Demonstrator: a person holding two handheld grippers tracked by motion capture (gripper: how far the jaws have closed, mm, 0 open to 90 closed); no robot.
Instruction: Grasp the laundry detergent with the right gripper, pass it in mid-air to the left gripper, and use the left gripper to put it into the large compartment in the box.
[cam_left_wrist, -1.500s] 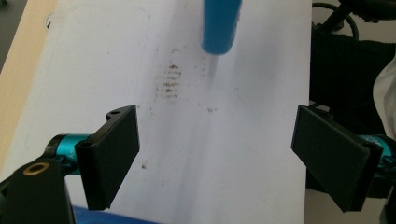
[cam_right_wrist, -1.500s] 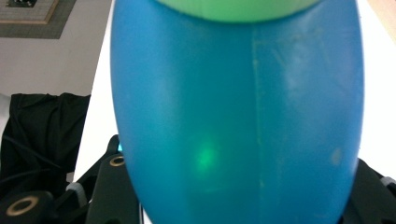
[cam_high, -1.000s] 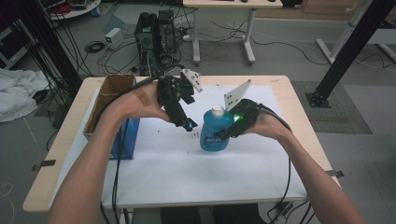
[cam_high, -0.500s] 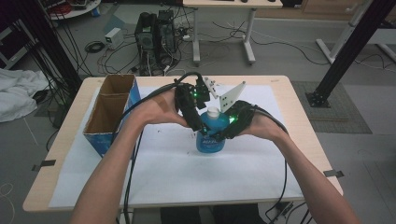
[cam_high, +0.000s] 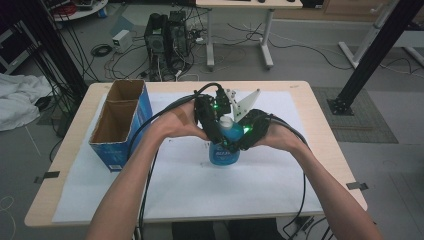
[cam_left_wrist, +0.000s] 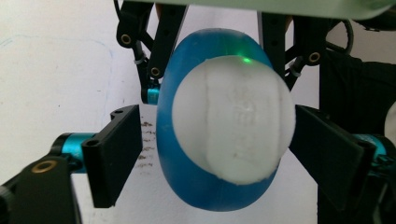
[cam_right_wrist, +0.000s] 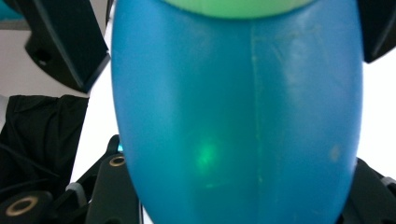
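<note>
The bottle stands upright on the white sheet at the middle of the counter, its long axis vertical, with a white cap on top. Both tools meet at it, so the coming move turns on the cap and on how squarely the left tool is set around it.

The right tool comes in from the right and is clamped on the bottle's blue body; in the right gripper view that body sits tight between its jaws, which press on both flanks. It seems to be the steadying grip.

The left tool reaches in from the left and points down over the top. In the left gripper view the cap lies straight ahead, centred between the jaws, which have just been closing around it. The left pad stands clear of the bottle with a gap showing; the right pad looks to be at the cap's edge, though I cannot be sure it touches. So this tool is not yet gripping: wide, with the cap between.

Likely next, those jaws need to close evenly on the cap.

Farther left, a cardboard box stands open, well apart from the bottle.
</note>
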